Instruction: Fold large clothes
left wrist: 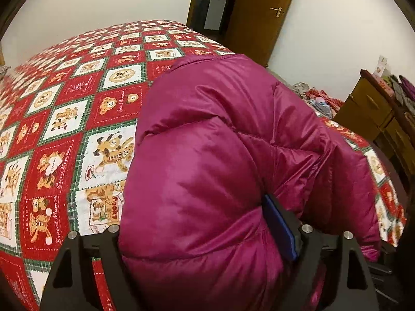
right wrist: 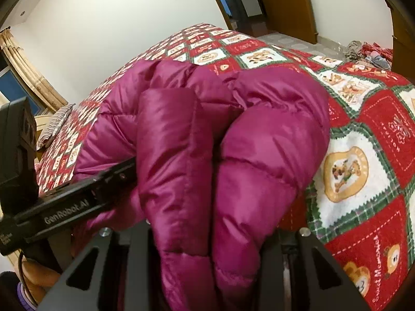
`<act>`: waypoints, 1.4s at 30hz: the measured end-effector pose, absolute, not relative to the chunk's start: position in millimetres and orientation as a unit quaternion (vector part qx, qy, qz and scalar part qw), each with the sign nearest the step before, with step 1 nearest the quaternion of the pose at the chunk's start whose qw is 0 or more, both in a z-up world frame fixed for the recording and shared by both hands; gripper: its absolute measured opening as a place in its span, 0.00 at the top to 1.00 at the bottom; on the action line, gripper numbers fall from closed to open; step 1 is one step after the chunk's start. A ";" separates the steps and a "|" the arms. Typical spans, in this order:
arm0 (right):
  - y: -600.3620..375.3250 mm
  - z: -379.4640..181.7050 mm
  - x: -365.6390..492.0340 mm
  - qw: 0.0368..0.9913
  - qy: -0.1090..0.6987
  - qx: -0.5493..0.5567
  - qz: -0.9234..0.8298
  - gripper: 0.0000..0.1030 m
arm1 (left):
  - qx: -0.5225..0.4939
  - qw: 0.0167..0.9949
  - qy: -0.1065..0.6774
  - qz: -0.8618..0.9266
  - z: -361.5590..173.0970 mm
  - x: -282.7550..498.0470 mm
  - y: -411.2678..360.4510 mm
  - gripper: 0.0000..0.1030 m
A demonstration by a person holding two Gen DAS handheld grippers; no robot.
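Magenta puffer jacket (left wrist: 220,160) fills both views, bunched up over the bed (left wrist: 77,108) with its red, white and green bear-print cover. Left gripper (left wrist: 207,235) is clamped on a thick fold of the jacket, 1 blue-padded finger (left wrist: 281,223) pressed into the right side of the bulge. Right gripper (right wrist: 207,243) has 2 puffy folds squeezed between its fingers. From the right wrist, the left gripper's black body reaches in from the left, touching the fabric. Brown door (left wrist: 259,13) stands behind.

Bear-print quilt (left wrist: 77,119) — wooden door (left wrist: 259,13), dresser (left wrist: 368,108), curtain (right wrist: 28,72) around.
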State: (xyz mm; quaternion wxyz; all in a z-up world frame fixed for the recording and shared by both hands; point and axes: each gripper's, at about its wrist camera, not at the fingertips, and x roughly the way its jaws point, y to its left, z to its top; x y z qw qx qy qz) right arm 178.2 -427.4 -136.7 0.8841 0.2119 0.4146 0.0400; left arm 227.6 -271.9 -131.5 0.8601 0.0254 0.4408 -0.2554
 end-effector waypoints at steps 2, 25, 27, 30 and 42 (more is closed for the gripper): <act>-429.1 -138.3 176.9 0.882 0.414 0.219 0.041 0.65 | 0.029 0.861 0.441 -0.251 -133.3 228.8 -273.0 0.15; -428.9 -60.2 156.8 0.919 0.355 0.151 -0.078 0.78 | 0.093 0.890 0.400 -0.198 -132.9 219.1 -284.7 0.03; -434.3 -78.5 168.2 0.906 0.378 0.167 -0.097 0.78 | 0.091 0.890 0.400 -0.198 -133.1 220.1 -284.0 0.03; -441.8 -98.3 177.4 0.894 0.394 0.180 -0.115 0.78 | 0.088 0.889 0.403 -0.198 -133.8 221.4 -283.9 0.03; -433.8 -128.6 177.4 0.899 0.383 0.156 -0.143 0.77 | 0.084 0.886 0.412 -0.193 -137.1 226.3 -285.7 0.01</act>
